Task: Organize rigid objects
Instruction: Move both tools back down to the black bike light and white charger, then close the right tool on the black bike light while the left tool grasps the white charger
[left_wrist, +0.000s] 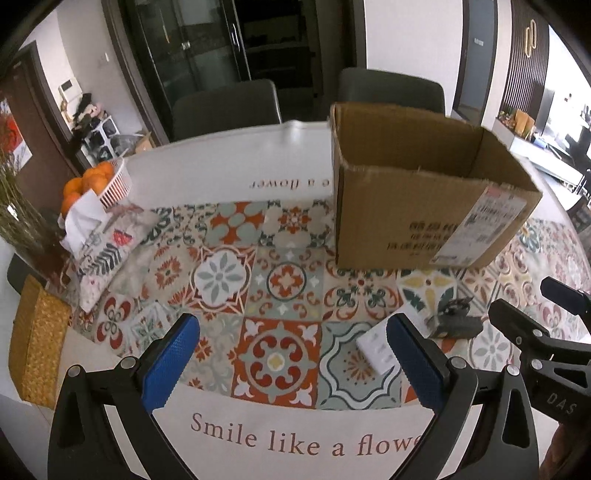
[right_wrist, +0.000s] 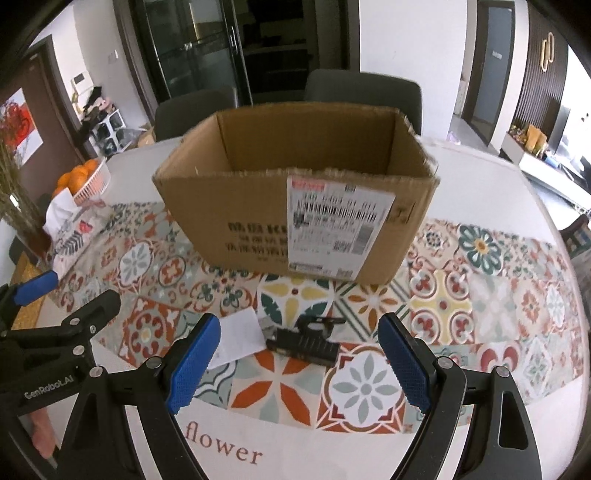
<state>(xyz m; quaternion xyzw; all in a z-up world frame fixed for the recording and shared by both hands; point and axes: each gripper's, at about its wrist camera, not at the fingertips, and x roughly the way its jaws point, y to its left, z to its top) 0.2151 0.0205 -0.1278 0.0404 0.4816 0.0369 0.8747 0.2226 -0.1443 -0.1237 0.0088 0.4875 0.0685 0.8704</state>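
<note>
An open cardboard box (right_wrist: 295, 206) stands on the patterned tablecloth, also in the left wrist view (left_wrist: 424, 206). A small black ribbed part (right_wrist: 304, 341) lies in front of it, beside a white flat piece (right_wrist: 236, 338); both show in the left wrist view, the black part (left_wrist: 456, 321) and the white piece (left_wrist: 376, 349). My right gripper (right_wrist: 299, 363) is open and empty, just short of the black part. My left gripper (left_wrist: 291, 363) is open and empty over bare cloth, left of the white piece.
A white basket of oranges (left_wrist: 107, 182), a patterned tissue pouch (left_wrist: 107, 243) and a woven yellow box (left_wrist: 35, 343) sit at the table's left. Two dark chairs (left_wrist: 225, 107) stand behind the table. The round table edge (right_wrist: 546, 199) curves at right.
</note>
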